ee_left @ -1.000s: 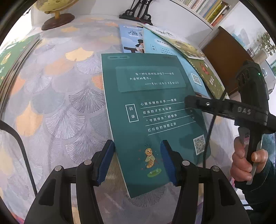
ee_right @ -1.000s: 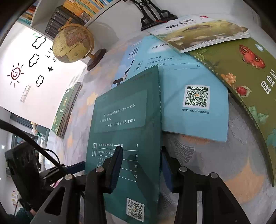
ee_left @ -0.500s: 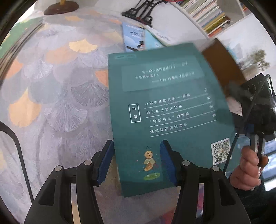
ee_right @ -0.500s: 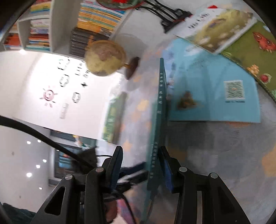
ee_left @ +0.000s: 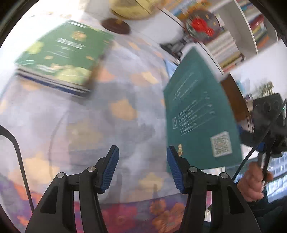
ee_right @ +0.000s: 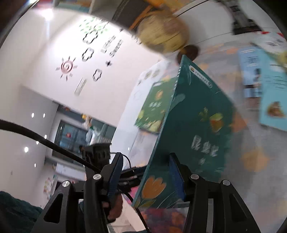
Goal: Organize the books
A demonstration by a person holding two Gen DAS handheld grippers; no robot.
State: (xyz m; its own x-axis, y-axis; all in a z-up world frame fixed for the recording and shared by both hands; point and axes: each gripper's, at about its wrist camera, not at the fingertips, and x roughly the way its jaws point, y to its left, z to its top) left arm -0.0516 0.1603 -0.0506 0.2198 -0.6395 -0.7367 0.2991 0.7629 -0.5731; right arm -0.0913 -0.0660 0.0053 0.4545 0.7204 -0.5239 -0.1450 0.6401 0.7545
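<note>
A teal book (ee_left: 200, 116) is lifted off the table and tilted up; its back cover faces the left wrist view, its front cover (ee_right: 197, 136) the right wrist view. My right gripper (ee_right: 146, 177) holds its lower edge between the fingers, though the jaws look wide. My left gripper (ee_left: 142, 166) is open and empty over the patterned tablecloth (ee_left: 89, 125), left of the book. A stack of green books (ee_left: 59, 55) lies at the far left of the table; it also shows in the right wrist view (ee_right: 154, 107).
A globe (ee_left: 132, 9) on a wooden base (ee_left: 115, 26) stands at the back. Light blue books (ee_right: 265, 86) lie on the table to the right. A black stand (ee_left: 174, 44) and bookshelves (ee_left: 233, 35) are behind.
The teal book has been lifted from flat on the table and swung upright by the right gripper. My left gripper has let go and turned left toward the green stack.
</note>
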